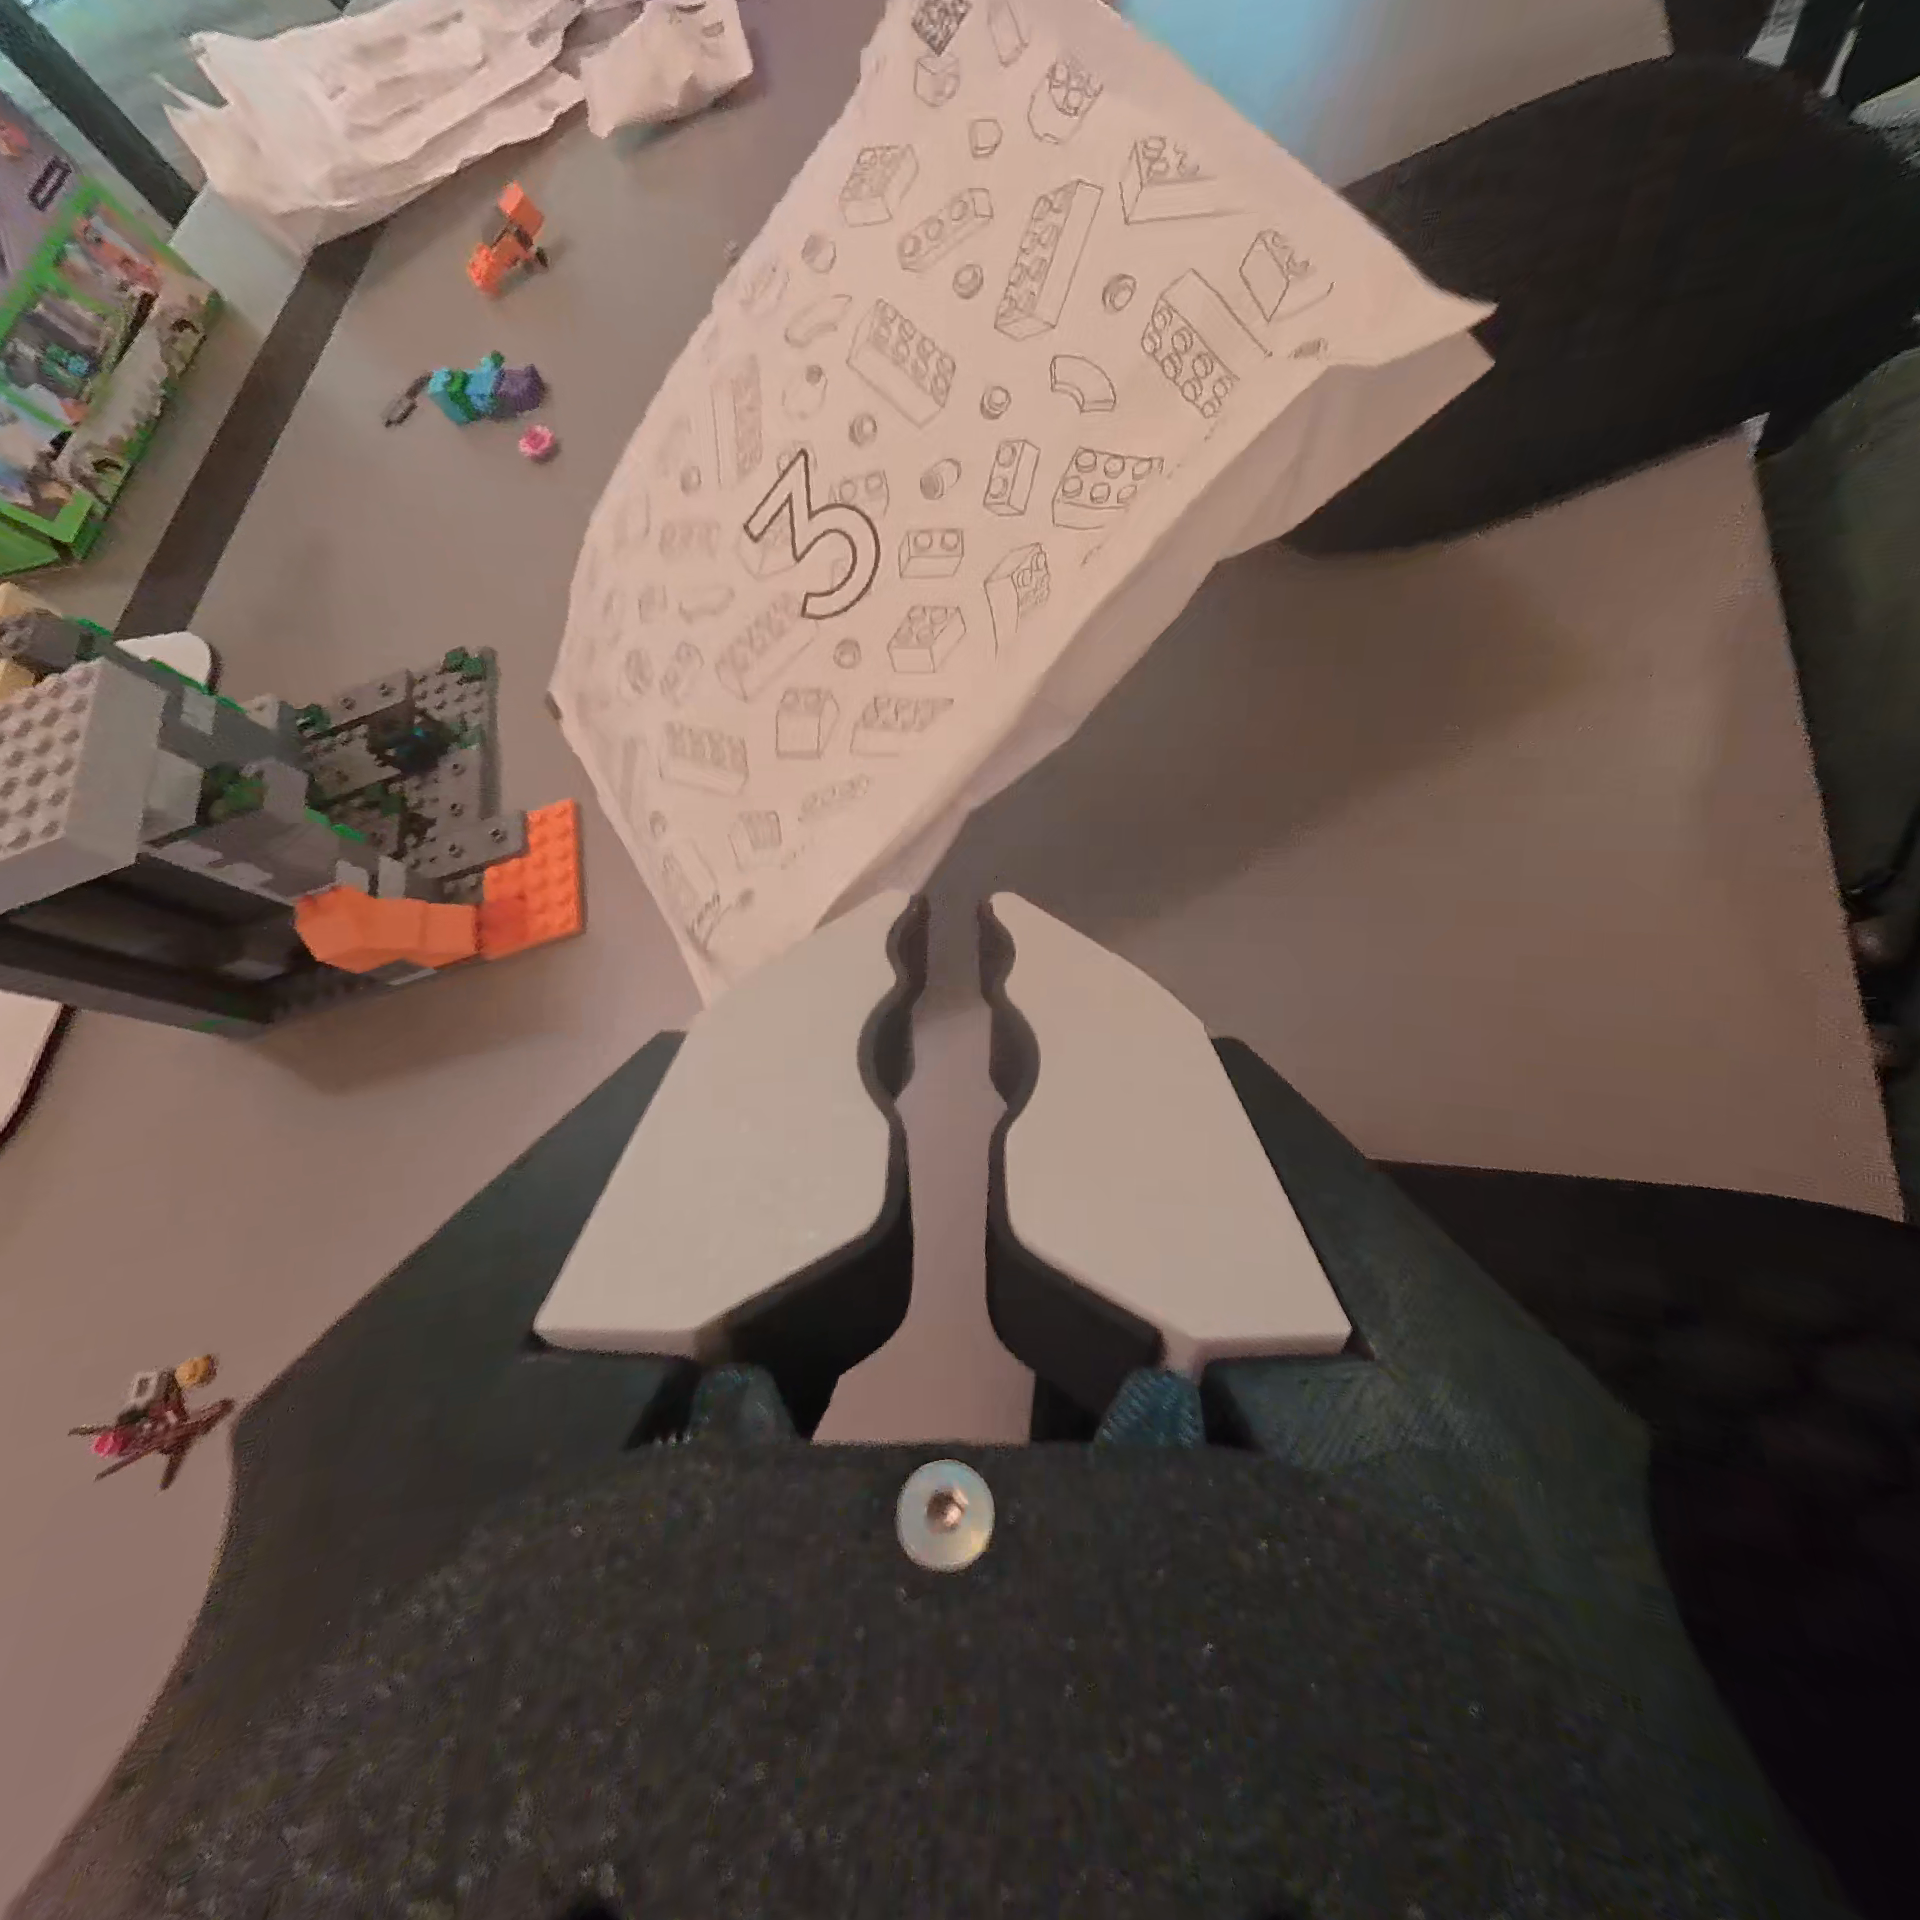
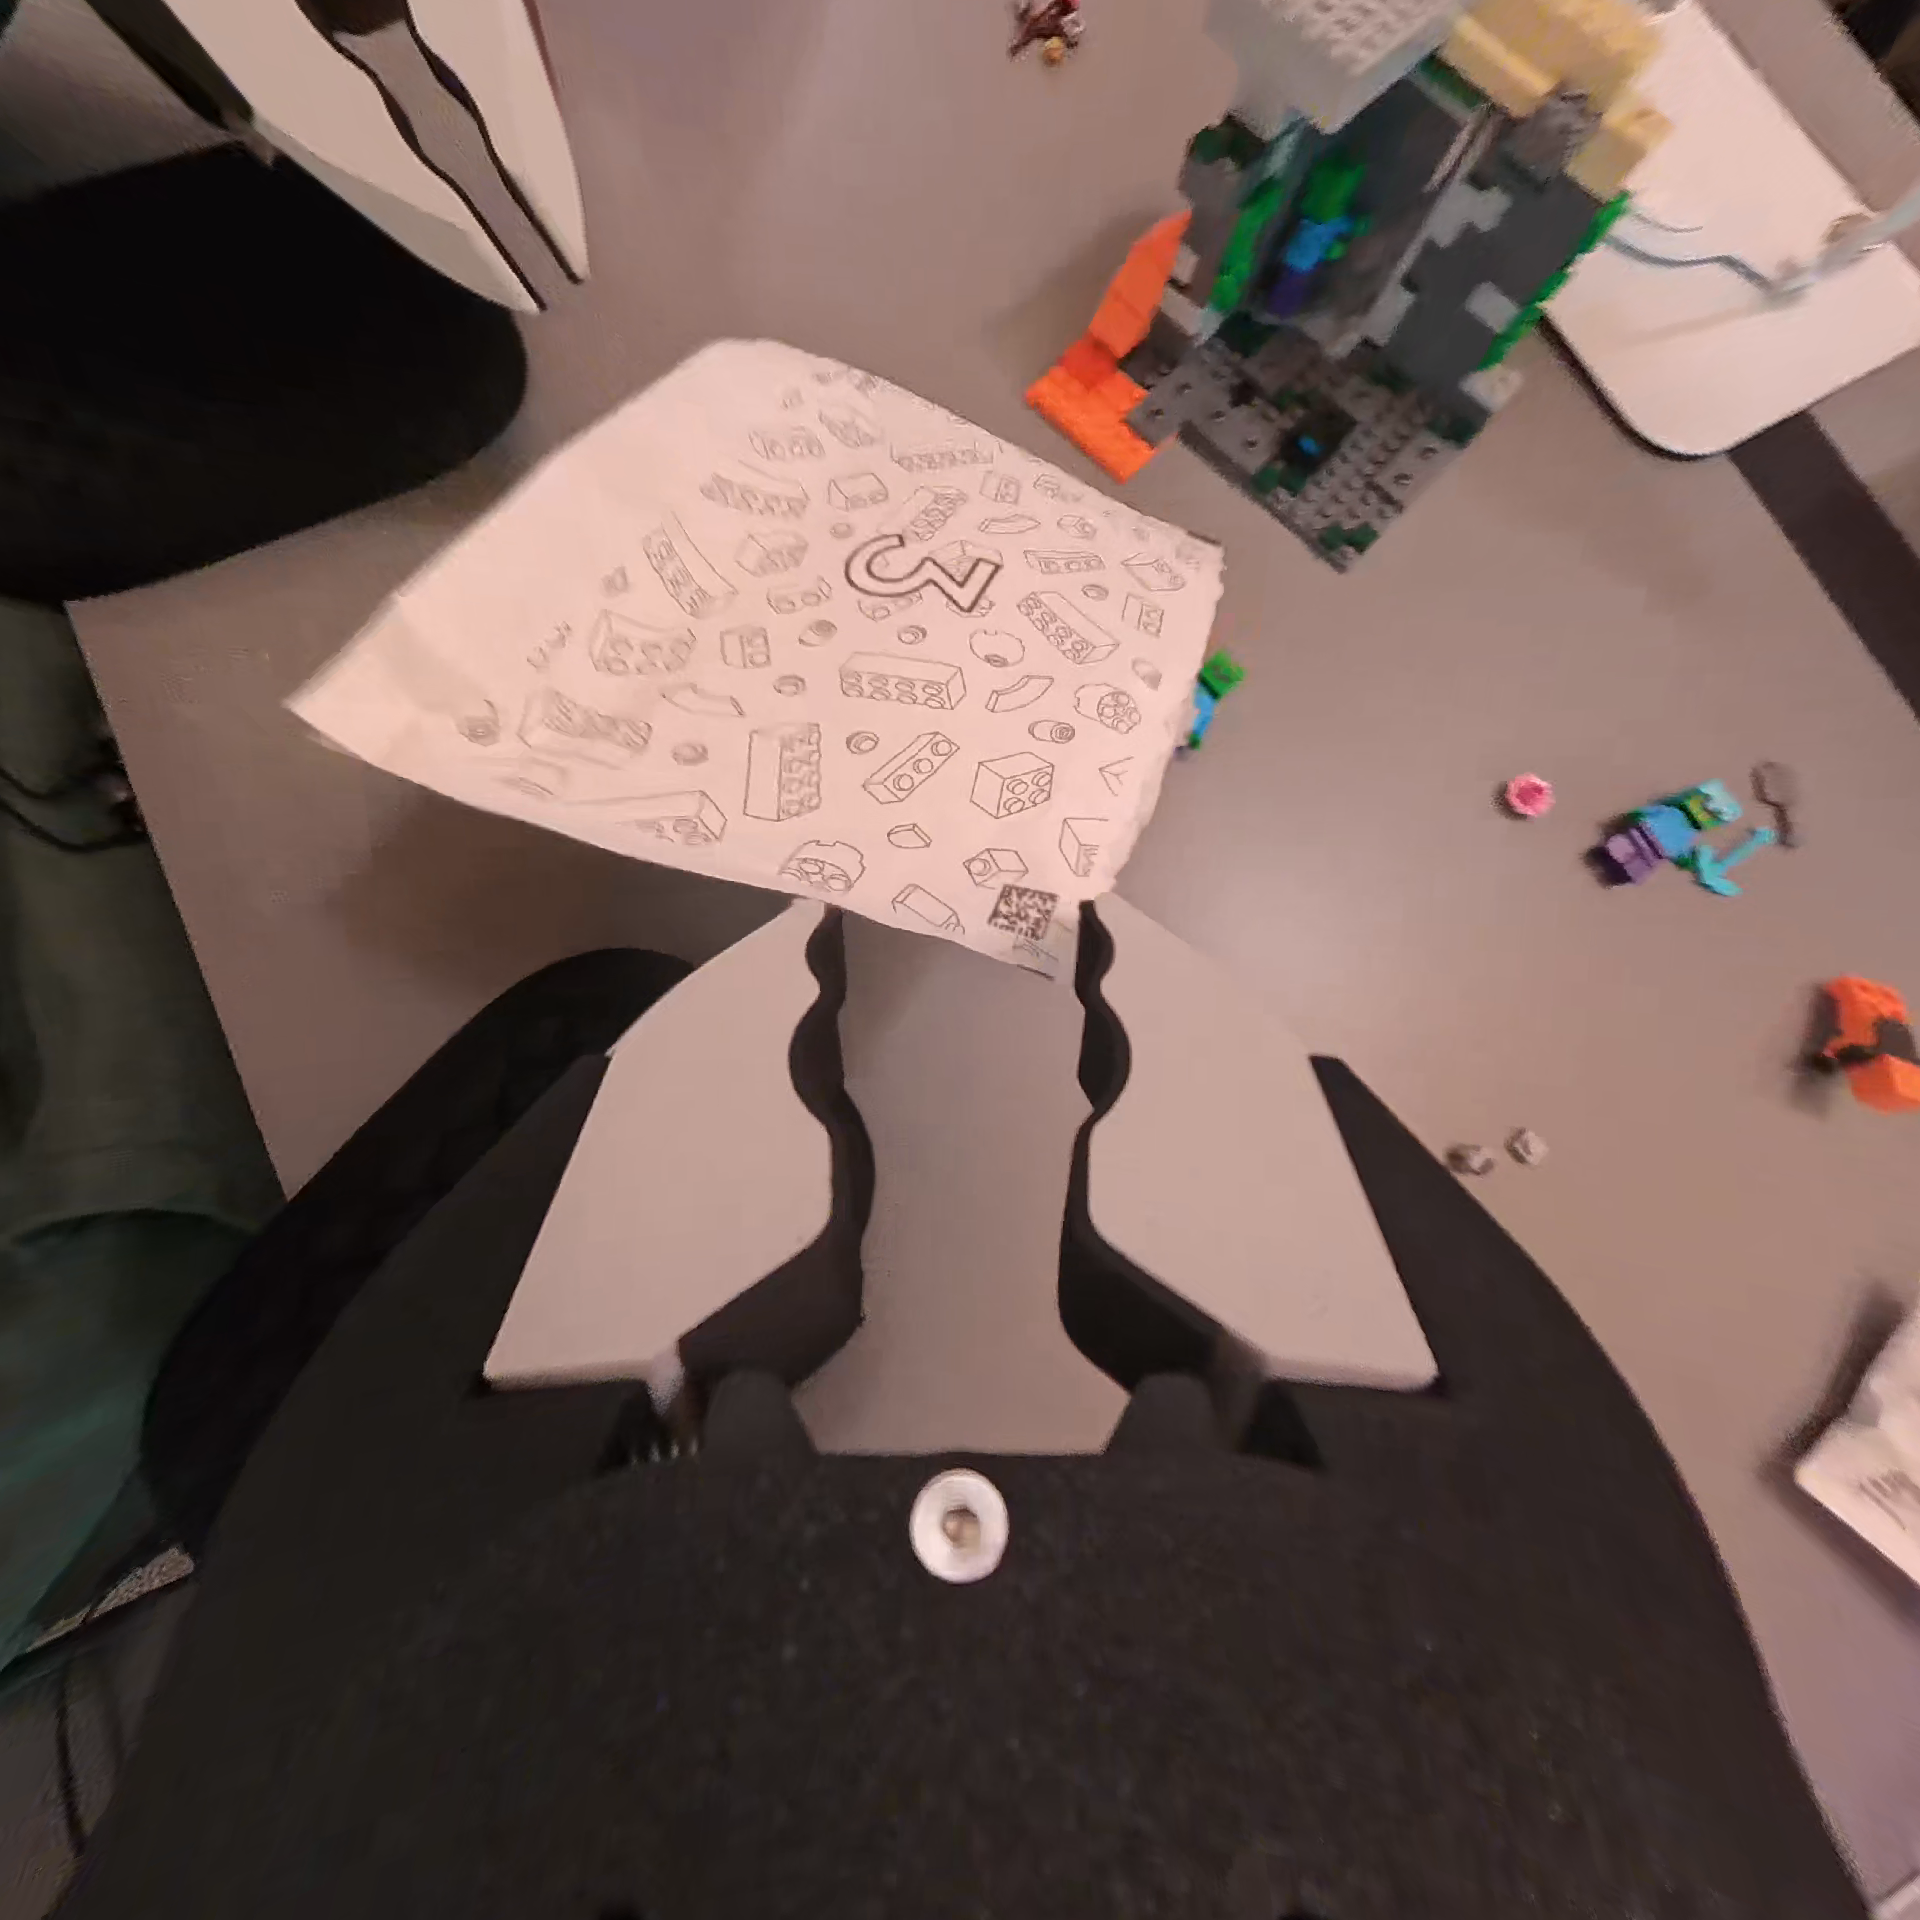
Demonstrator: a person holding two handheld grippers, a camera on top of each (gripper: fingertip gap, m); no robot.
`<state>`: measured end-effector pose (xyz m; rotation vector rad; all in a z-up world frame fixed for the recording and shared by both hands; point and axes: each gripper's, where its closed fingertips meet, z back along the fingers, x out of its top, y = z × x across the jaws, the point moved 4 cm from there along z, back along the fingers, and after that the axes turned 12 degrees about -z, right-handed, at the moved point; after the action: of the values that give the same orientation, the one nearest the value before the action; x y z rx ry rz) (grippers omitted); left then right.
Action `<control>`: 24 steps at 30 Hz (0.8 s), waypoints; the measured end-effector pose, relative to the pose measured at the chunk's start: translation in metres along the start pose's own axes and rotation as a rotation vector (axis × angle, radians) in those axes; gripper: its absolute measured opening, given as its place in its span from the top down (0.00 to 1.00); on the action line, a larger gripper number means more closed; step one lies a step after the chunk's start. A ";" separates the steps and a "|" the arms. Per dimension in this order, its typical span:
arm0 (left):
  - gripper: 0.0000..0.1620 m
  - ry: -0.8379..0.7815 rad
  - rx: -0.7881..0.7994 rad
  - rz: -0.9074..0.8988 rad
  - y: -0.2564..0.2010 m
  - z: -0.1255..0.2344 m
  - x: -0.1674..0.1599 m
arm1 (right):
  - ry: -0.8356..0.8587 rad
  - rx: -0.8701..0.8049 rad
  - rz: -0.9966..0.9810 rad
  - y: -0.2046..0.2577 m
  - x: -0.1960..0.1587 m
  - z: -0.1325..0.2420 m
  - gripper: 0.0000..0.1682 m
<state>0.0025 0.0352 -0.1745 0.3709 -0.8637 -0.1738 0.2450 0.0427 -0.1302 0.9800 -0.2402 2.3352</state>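
A white paper bag (image 1: 935,468) printed with brick outlines and a large numeral hangs tilted above the grey table (image 1: 1403,831), casting a shadow beneath. My left gripper (image 1: 951,914) has its jaws almost together with a narrow gap and holds nothing. The bag's near edge is just beyond its tips. In the right wrist view the bag (image 2: 831,675) lies across the tips of my right gripper (image 2: 951,920) and hides them. Its jaws stand well apart, and I cannot tell whether they touch the bag. The left gripper (image 2: 561,291) shows at top left, clear of the bag.
A grey, green and orange brick model (image 1: 260,810) (image 2: 1351,312) stands on the table. Loose pieces lie around: an orange build (image 1: 509,239) (image 2: 1870,1049), a blue-purple figure (image 1: 478,390) (image 2: 1662,831), a pink stud (image 1: 538,444). Crumpled white bags (image 1: 416,94) and a green box (image 1: 73,364) lie farther off. It is some 20 centimetres from my right tips to the pink stud (image 1: 538,444). The right camera catches it too, in the right wrist view (image 2: 1529,802).
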 end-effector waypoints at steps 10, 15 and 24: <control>0.74 0.154 -0.008 -0.140 0.028 -0.033 -0.024 | 0.040 0.146 0.002 0.022 -0.011 -0.013 0.72; 0.65 0.243 0.000 -0.303 0.039 -0.044 -0.023 | 0.103 0.124 -0.136 0.083 -0.004 -0.051 0.67; 0.86 0.350 -0.085 -0.386 0.024 -0.056 -0.028 | 0.205 0.005 0.071 0.088 -0.016 -0.106 0.89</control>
<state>0.0278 0.0797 -0.2182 0.4704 -0.4317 -0.4866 0.1398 0.0040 -0.2121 0.7377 -0.1896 2.4802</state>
